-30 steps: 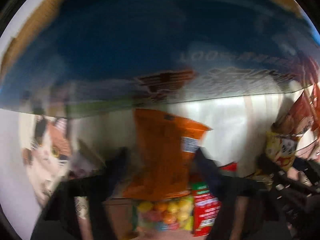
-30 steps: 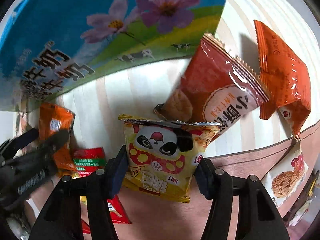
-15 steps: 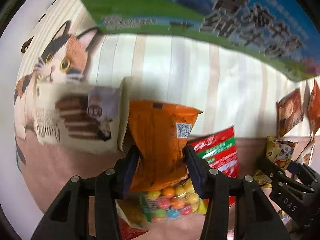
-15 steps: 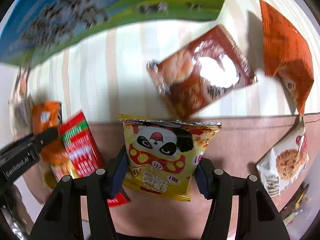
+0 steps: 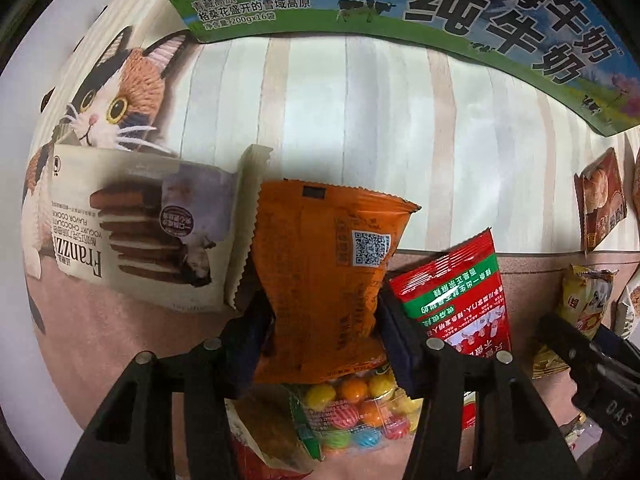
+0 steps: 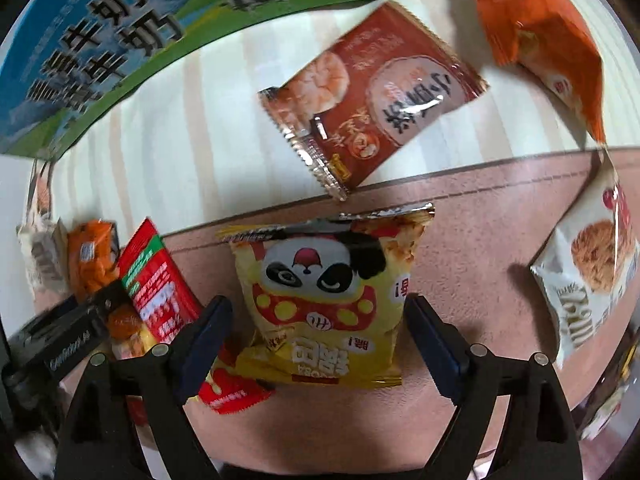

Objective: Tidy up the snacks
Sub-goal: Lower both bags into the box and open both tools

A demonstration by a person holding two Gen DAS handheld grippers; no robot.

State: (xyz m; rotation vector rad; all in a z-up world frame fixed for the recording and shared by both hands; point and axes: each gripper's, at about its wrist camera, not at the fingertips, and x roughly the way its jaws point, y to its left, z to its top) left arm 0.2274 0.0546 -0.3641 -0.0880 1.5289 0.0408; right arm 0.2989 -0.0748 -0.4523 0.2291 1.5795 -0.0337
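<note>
In the left wrist view an orange snack packet (image 5: pixel 324 264) sits pinched at its waist between the pads of my left gripper (image 5: pixel 326 332). The jaws are opening, but the pads still touch the packet. It hangs beside a beige chocolate cookie pack (image 5: pixel 136 240). In the right wrist view a yellow panda packet (image 6: pixel 328 296) lies on the pink mat (image 6: pixel 480 240). My right gripper (image 6: pixel 320 340) straddles it with its jaws opening, and a gap shows on each side of the packet.
A red packet (image 5: pixel 452 296) and a bag of coloured candy balls (image 5: pixel 352 412) lie under the left gripper. A blue-green milk box (image 5: pixel 440 8) stands at the back. A brown cracker packet (image 6: pixel 372 96), another orange packet (image 6: pixel 548 40) and a white cookie pack (image 6: pixel 588 280) lie around the right gripper.
The right jaws have spread off the yellow panda packet, which now rests on the mat. The left gripper has carried the orange packet down beside the beige cookie pack.
</note>
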